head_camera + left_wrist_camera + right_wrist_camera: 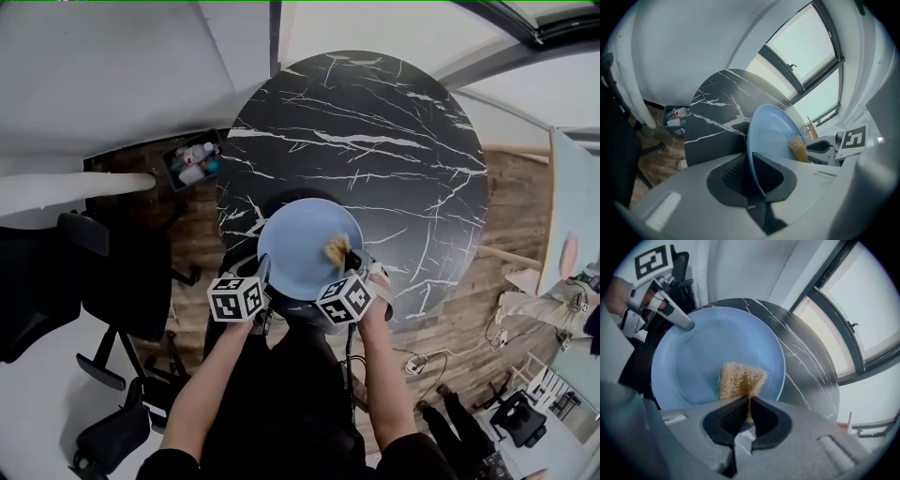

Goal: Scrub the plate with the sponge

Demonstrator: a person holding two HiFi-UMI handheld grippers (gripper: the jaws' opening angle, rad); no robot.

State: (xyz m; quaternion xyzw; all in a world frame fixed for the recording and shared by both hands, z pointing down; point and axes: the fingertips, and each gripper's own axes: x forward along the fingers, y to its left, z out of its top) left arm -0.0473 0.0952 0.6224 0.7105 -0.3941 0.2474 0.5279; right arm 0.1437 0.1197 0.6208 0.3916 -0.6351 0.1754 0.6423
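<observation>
At the left, the left gripper (pixel 752 174) has its fingers pinching the rim of the blue plate (pixel 771 133), at the near edge of the tabletop (pixel 375 131); rightward, the right gripper (pixel 749 416) has its fingers clamped on the sponge (pixel 740 379), which rests on the plate's face. Hard scrubbing could lever the thin rim loose

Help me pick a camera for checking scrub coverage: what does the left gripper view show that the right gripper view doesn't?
Only the left gripper view: a bin of bottles on the floor, and the plate seen edge-on, its rim clamped in the left gripper. Only the right gripper view: the plate's whole face, with the sponge on it, pinched by the right gripper. Both: plate, sponge, black marble table, window.
</observation>
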